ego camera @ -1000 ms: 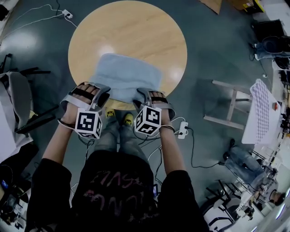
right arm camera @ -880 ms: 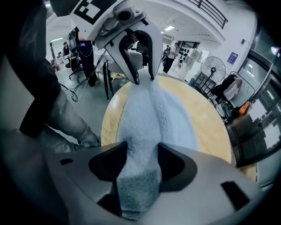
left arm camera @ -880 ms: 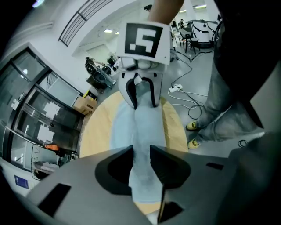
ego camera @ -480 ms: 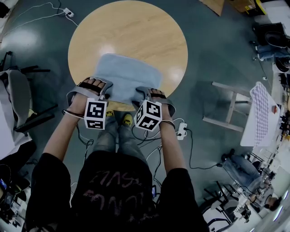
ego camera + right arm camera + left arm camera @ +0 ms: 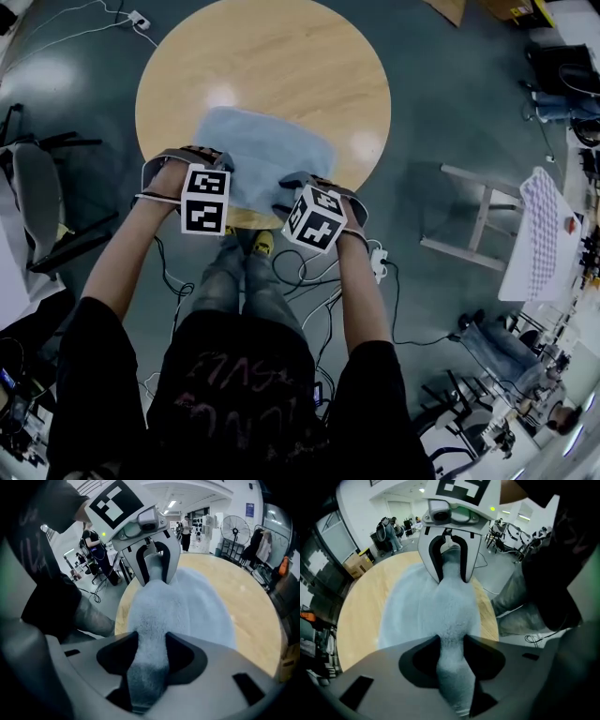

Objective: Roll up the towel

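Since the frame a second ago, our left gripper (image 5: 451, 644) has climbed from the lower left of the head view up to the near edge of the pale blue terry towel (image 5: 267, 155). Its black-and-white marker cube (image 5: 206, 199) now faces us more squarely. The right gripper (image 5: 150, 645) has crept upward only a little.

Both pairs of jaws have just been closing with cloth between them. In the left gripper view our jaws are clamped on a bunched ridge of towel that runs up the middle of the frame. In the right gripper view a similar ridge is pinched between the right jaws. Each of these views shows the other gripper at the top centre, gripping the same edge of the towel.

In the head view we hold the towel's lower corners, left and right. The rest of it lies spread on the lower half of the round light wooden table (image 5: 281, 56), which fills the upper centre.

Below the table edge we see our yellow shoes (image 5: 262, 244), and cables trail over the grey floor (image 5: 441, 122). At the right stands a pale wooden stool frame (image 5: 476, 220).
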A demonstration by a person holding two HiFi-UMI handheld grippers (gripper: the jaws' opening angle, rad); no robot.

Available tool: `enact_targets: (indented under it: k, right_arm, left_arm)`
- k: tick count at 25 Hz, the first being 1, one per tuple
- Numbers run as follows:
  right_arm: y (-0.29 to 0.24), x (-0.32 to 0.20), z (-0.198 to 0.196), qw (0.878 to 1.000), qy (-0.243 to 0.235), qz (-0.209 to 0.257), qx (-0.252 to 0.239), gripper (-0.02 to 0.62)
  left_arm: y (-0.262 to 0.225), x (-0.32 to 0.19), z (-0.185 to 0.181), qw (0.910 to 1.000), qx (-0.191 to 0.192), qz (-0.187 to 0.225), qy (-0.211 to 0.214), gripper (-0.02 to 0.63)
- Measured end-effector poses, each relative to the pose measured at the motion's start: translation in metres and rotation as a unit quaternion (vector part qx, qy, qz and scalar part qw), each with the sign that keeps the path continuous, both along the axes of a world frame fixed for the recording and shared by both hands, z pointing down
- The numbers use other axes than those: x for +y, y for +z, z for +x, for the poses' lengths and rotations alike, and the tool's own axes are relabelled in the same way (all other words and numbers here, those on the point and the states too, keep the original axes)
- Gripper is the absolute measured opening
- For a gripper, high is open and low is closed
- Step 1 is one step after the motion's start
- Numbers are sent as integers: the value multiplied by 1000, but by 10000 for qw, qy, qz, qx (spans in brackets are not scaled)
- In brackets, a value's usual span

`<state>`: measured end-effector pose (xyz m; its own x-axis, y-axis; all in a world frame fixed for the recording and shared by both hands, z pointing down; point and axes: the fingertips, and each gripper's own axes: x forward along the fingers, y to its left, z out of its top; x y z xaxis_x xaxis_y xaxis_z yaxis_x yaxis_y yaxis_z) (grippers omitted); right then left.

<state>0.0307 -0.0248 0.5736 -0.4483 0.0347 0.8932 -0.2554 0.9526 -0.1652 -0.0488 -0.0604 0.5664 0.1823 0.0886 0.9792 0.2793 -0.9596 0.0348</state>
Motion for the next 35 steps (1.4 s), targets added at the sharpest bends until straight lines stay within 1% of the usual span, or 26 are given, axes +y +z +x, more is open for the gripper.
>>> enact_targets:
  k: [3,5,8,10,11,12,15,17,19,21,23,25,27,29,30,32,35]
  right_arm:
    - [-13,8,2,9993,24,-353,-110,155]
    - [-15,18,3,9962,-35,-852,-176,128]
    - [-15,41,3,9842,-169,-1749,-239,118]
    - [-17,58,-3,9738,-228,-2242,-297,116]
    - [-19,64,-4,9695,-253,-2415,-318,115]
    - [-18,66,-4,9682,-255,-2467,-321,115]
    - [-12,52,-2,9773,-138,-2091,-324,126]
    - [-11,44,-1,9824,-98,-1831,-352,139]
    - [-13,38,0,9875,-52,-1534,-351,155]
    - [-15,31,1,9931,-28,-1127,-311,180]
    - [-17,22,1,9978,-31,-609,-259,220]
    - [-19,12,4,9998,-3,-91,-199,236]
    - [-23,5,8,9991,75,370,-184,262]
    - [-27,-2,11,9966,165,783,-195,269]
    - [-29,-4,12,9948,181,981,-191,272]
    - [-38,-5,13,9905,155,1354,-180,267]
    - [-64,4,12,9824,193,1842,-262,239]
  left_arm:
    - [-18,10,-1,9978,-120,-629,-157,109]
    - [-23,20,-3,9931,-154,-1144,-216,101]
    - [-26,43,-8,9808,-260,-1919,-222,100]
    - [-28,62,-14,9677,-394,-2476,-250,97]
    - [-29,69,-16,9617,-445,-2689,-278,97]
    - [-27,70,-17,9605,-458,-2730,-300,97]
    - [-14,49,-13,9714,-303,-2315,-422,100]
    - [-11,38,-10,9769,-110,-2078,-488,117]
    - [-13,30,-8,9826,67,-1801,-440,139]
    - [-15,23,-6,9878,210,-1487,-423,159]
    - [-16,13,-5,9923,344,-1110,-433,183]
    - [-18,5,-4,9950,484,-746,-452,196]
    - [-21,0,-3,9959,606,-473,-476,202]
    - [-23,-3,-3,9957,710,-299,-512,202]
    - [-22,-3,-2,9953,742,-286,-547,195]
    - [-20,-2,-3,9941,774,-354,-673,159]
    - [-16,-1,-5,9922,818,-402,-856,150]
